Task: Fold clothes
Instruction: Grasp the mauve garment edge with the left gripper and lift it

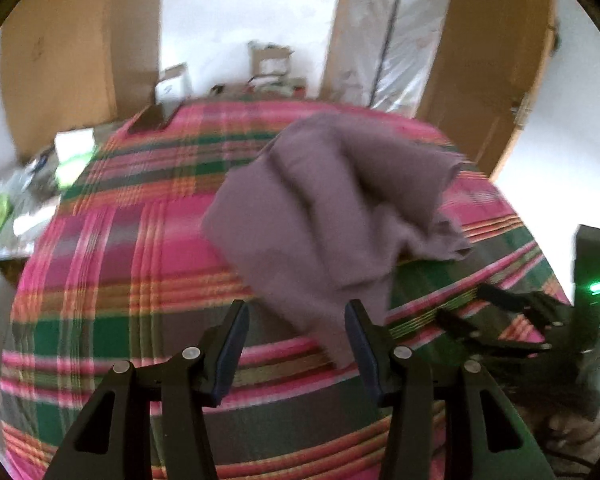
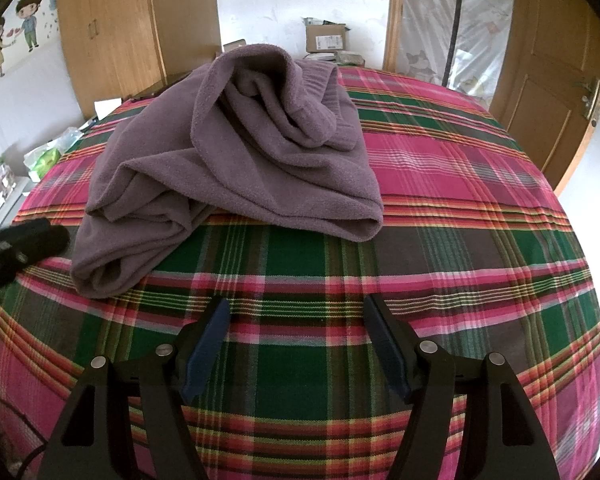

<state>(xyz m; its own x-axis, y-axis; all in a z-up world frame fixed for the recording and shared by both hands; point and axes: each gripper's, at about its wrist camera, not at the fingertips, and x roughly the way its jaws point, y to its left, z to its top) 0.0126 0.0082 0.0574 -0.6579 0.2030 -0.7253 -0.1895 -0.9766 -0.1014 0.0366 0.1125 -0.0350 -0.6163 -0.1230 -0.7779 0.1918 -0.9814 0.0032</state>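
Note:
A crumpled purple fleece garment [image 2: 236, 152] lies in a loose heap on the plaid bed cover [image 2: 440, 208], on the far left half in the right wrist view. My right gripper [image 2: 296, 320] stands open above bare cover, a short way in front of the garment and not touching it. In the blurred left wrist view the garment [image 1: 332, 208] fills the middle, and its near corner reaches down beside the right finger of my open left gripper [image 1: 298, 320]. The right gripper [image 1: 500, 320] shows at that view's right edge; the left gripper [image 2: 16, 244] shows at the right wrist view's left edge.
Behind the bed stand a wooden wardrobe [image 2: 112, 28], a cardboard box [image 2: 326, 38] and a plastic-covered doorway [image 2: 432, 20]. A wooden door [image 2: 556, 80] is on the right. Bags and small clutter [image 2: 48, 156] lie beside the bed's left edge.

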